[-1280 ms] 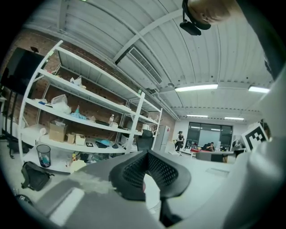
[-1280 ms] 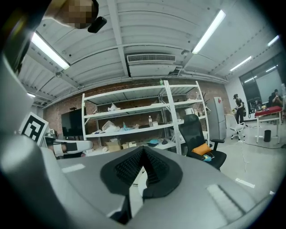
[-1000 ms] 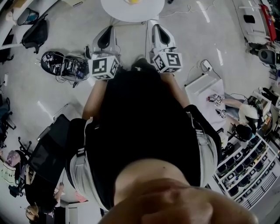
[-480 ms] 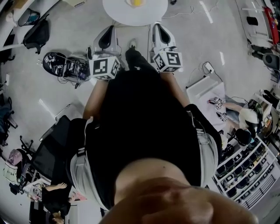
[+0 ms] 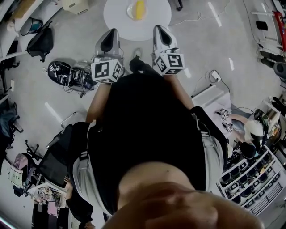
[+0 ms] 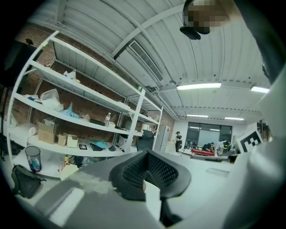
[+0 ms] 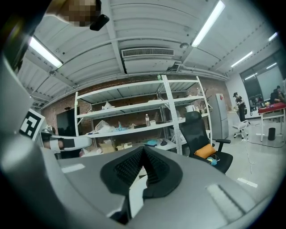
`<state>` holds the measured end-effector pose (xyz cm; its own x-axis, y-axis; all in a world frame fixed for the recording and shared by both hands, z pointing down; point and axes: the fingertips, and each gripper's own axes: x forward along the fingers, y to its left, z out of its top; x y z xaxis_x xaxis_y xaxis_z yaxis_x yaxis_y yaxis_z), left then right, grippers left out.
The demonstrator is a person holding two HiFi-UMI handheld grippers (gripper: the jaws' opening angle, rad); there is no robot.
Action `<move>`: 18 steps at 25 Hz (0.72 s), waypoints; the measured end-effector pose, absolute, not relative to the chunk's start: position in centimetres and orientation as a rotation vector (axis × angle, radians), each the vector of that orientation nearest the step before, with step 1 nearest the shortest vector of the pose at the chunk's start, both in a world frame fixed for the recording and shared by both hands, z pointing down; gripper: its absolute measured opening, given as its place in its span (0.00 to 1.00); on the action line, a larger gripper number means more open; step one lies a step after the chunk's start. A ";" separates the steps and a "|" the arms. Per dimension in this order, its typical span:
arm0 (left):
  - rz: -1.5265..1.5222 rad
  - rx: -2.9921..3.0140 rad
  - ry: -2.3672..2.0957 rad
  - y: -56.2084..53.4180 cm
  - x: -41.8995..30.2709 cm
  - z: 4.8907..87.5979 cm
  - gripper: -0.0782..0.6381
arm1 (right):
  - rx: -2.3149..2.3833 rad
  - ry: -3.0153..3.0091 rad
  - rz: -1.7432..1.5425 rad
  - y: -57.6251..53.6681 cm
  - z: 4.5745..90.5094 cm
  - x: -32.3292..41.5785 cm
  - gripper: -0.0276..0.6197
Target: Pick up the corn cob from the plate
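Observation:
In the head view a yellow corn cob lies on a plate on a round white table at the top edge. My left gripper and right gripper are held side by side, level, just short of the table's near rim. Both are shut with nothing between the jaws. In the left gripper view the left gripper shows black ribbed pads pressed together, and the right gripper looks the same in its own view. Neither gripper view shows the corn.
A black bag and gear lie on the floor to the left. A white box stands to the right. White shelving fills the left gripper view. A black office chair with an orange cushion stands beside the shelving in the right gripper view.
The table and the corn have slid further into the head view from the top. Both grippers have come closer to the table's rim, still shut.

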<state>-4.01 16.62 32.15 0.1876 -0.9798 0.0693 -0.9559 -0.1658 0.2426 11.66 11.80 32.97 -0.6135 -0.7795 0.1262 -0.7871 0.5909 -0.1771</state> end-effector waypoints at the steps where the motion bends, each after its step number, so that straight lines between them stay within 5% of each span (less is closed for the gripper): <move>1: -0.149 2.231 -1.863 15.6 -3.9 32.0 0.12 | 1.367 -2.769 0.339 10.8 32.9 11.7 0.05; 18: -0.073 2.204 -1.892 5.8 -0.8 32.5 0.12 | 1.301 -2.773 0.443 1.5 35.4 13.1 0.05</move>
<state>-0.82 5.81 32.48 0.1626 -0.9800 0.1144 -0.9683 -0.1362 0.2094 13.12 1.46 35.38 -0.6456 -0.7462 0.1624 -0.7597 0.6058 -0.2364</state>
